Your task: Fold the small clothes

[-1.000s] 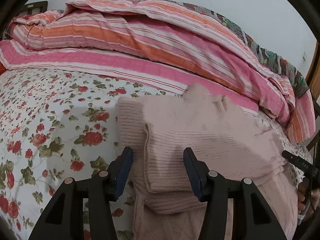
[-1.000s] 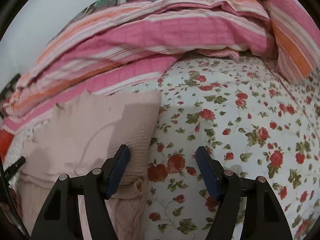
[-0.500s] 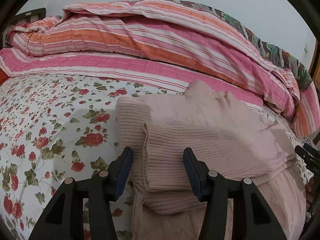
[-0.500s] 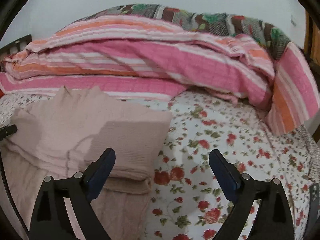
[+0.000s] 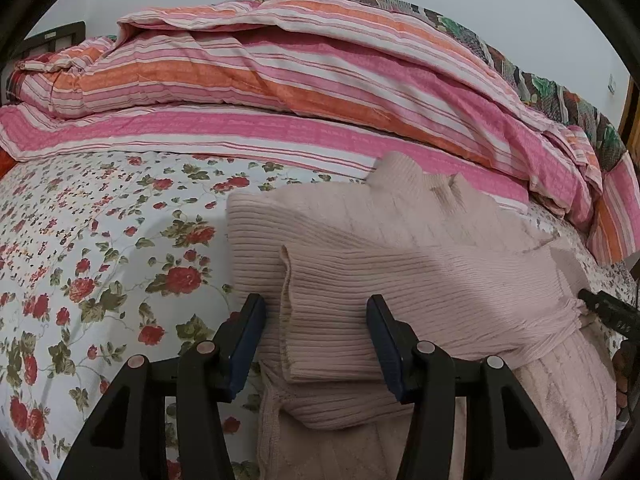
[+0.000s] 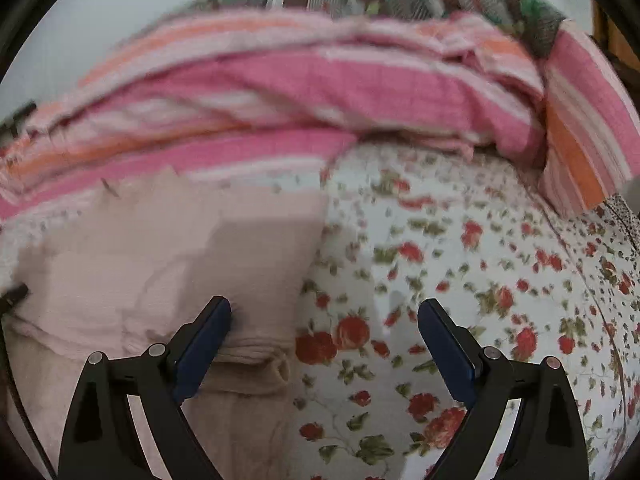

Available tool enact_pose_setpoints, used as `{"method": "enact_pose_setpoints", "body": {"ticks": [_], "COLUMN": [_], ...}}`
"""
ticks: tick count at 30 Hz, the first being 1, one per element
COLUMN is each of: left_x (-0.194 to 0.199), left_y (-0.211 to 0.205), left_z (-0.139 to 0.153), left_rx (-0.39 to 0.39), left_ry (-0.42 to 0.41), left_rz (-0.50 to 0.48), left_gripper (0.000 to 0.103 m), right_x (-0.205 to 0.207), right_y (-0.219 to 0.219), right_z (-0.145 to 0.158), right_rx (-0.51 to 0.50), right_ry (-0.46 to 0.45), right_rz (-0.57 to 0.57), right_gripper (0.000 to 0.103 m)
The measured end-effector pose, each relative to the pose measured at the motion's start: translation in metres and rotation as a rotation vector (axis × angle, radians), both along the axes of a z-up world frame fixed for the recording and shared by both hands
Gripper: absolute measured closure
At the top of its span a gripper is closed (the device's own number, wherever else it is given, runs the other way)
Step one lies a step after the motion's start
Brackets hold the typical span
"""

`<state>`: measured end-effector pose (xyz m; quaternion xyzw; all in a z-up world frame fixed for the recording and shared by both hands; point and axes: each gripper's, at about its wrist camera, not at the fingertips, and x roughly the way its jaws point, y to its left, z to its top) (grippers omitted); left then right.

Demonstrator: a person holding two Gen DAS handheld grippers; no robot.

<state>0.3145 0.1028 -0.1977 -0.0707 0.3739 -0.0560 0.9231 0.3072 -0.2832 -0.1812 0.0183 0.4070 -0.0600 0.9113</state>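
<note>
Lying folded on the rose-print quilted bedsheet [image 5: 100, 248]: ribbed pale-pink knit sweater [image 5: 400, 280]. Hovering half-spread over its folded sleeve, pads not pressing: left gripper [image 5: 316, 340]. Standing wide after just opening, gripping nothing: right gripper [image 6: 324, 340].

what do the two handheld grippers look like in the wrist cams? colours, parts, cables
Both the left gripper and the right gripper look alike: matte black angular finger arms with triangular cut-outs, round silver pivot pins, and dark blue flat pads on the inner faces. A thin black cable curves along the right view's left edge. No sleeves or markings are readable.
</note>
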Motion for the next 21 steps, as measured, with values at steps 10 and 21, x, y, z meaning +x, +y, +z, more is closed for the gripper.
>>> {"method": "enact_pose_setpoints", "body": {"ticks": [10, 21], "left_x": [0.001, 0.001], "left_y": [0.0, 0.001], "left_z": [-0.002, -0.003], "left_rx": [0.007, -0.01], "left_ry": [0.002, 0.006], "left_rz": [-0.001, -0.021], "left_gripper": [0.052, 0.042], "right_x": [-0.004, -0.001], "right_y": [0.002, -0.005], "right_z": [-0.001, -0.005], "right_rx": [-0.017, 0.051], "right_ry": [-0.011, 0.024], "right_rz": [-0.007, 0.008], "right_gripper": [0.01, 0.01]}}
